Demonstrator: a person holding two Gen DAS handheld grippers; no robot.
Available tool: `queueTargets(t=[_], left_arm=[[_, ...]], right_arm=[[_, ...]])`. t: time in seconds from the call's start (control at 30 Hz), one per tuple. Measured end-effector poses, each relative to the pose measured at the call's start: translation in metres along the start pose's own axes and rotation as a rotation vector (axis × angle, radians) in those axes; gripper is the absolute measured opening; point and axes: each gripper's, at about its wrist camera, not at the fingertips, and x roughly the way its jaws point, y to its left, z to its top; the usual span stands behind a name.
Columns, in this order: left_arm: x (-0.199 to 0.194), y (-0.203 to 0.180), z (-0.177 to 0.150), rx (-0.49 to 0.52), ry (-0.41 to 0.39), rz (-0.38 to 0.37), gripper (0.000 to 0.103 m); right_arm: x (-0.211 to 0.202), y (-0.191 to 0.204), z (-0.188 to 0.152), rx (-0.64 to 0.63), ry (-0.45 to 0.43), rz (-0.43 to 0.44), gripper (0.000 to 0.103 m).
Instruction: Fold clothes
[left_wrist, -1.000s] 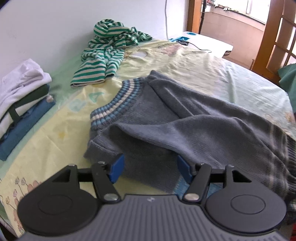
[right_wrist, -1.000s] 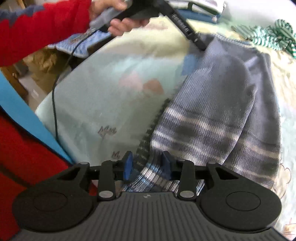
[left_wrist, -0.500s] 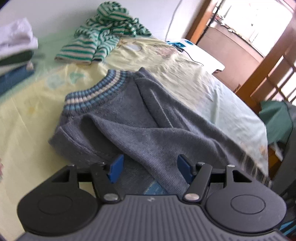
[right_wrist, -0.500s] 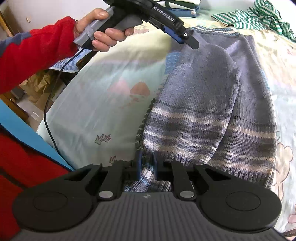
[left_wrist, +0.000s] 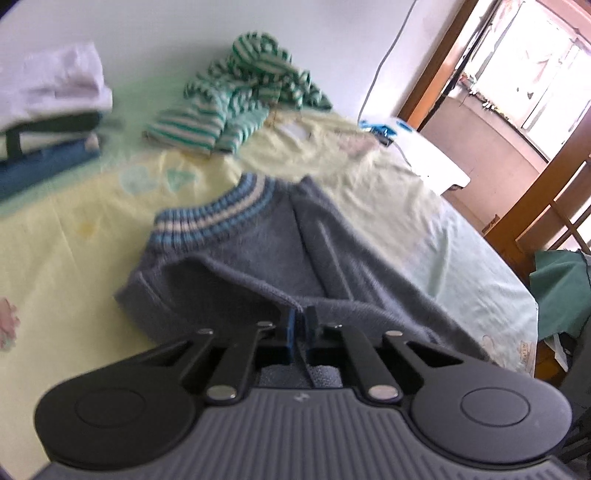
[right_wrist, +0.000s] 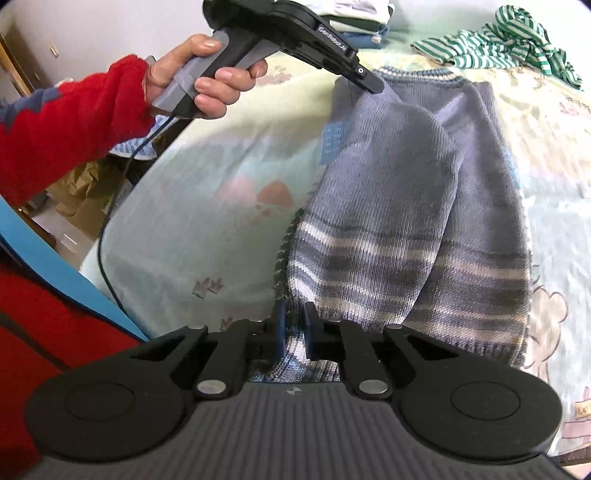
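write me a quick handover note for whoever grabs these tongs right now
Left tongs: shut on the grey sweater's folded sleeve edge near the shoulder.
Right tongs: closing on its striped hem, knit between the pads.
Sweater lies on the bed, both sleeves folded in.
Left: fold the body, then the striped green top. Folded pile sits by the wall.

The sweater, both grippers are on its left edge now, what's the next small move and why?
Probably lift both together and carry that side across the sweater to fold it over lengthwise. The left gripper is shut on the shoulder edge, and the right gripper is closing on the striped hem, knit between its fingers. One side is already folded in, and the bed beneath looks flat.
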Motion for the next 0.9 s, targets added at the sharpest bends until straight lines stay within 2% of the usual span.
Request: queueTargets(t=[0.13,0.2,0.37,0.43,0.47,0.5,0.53,0.6,0.67,0.73,0.8,0.83,0.87,0.9], left_arm=[[-0.012,-0.006,-0.002,0.036,-0.018,0.016,0.001],[-0.013,-0.006,-0.007,0.042,-0.013,0.028,0.001],[0.001,0.002,-0.020,0.042,0.028,0.082,0.001],[0.009,0.007,-0.024,0.022,0.064,0.076,0.002],[0.010,0.008,-0.025,0.008,0.069,0.068,0.003],[0.011,0.010,-0.026,-0.005,0.065,0.060,0.005],[0.012,0.011,-0.027,-0.018,0.062,0.052,0.011],[0.013,0.011,-0.027,-0.032,0.058,0.038,0.039],[0.014,0.007,-0.026,-0.029,0.050,0.041,0.045],[0.021,0.002,-0.025,-0.012,0.063,0.069,0.038],[0.029,-0.001,-0.025,0.006,0.078,0.091,0.021],[0.030,-0.003,-0.025,0.017,0.073,0.103,0.013],[0.030,-0.005,-0.024,0.027,0.068,0.110,0.000],[0.029,-0.006,-0.023,0.033,0.061,0.111,0.000]], right_arm=[[-0.012,0.001,0.002,-0.011,-0.017,0.009,0.009],[-0.016,-0.001,0.002,-0.009,-0.024,0.020,0.000],[-0.013,-0.004,0.003,-0.005,-0.028,0.000,0.000],[-0.004,-0.003,0.001,0.012,-0.012,-0.006,0.010],[0.001,-0.002,0.000,0.020,-0.004,-0.009,0.023],[0.007,0.001,-0.001,0.010,0.016,-0.013,0.036],[0.010,0.004,-0.003,-0.003,0.019,-0.016,0.039],[0.014,0.011,-0.004,-0.032,0.013,-0.011,0.038],[0.020,0.016,-0.004,-0.067,0.018,-0.041,0.037],[0.024,0.019,-0.005,-0.091,0.033,-0.083,0.025],[0.022,0.015,-0.004,-0.076,0.032,-0.083,0.010],[0.019,0.013,-0.003,-0.061,0.030,-0.079,0.007],[0.017,0.011,-0.003,-0.047,0.028,-0.074,0.007],[0.012,0.011,-0.002,-0.052,0.018,-0.069,0.007]])
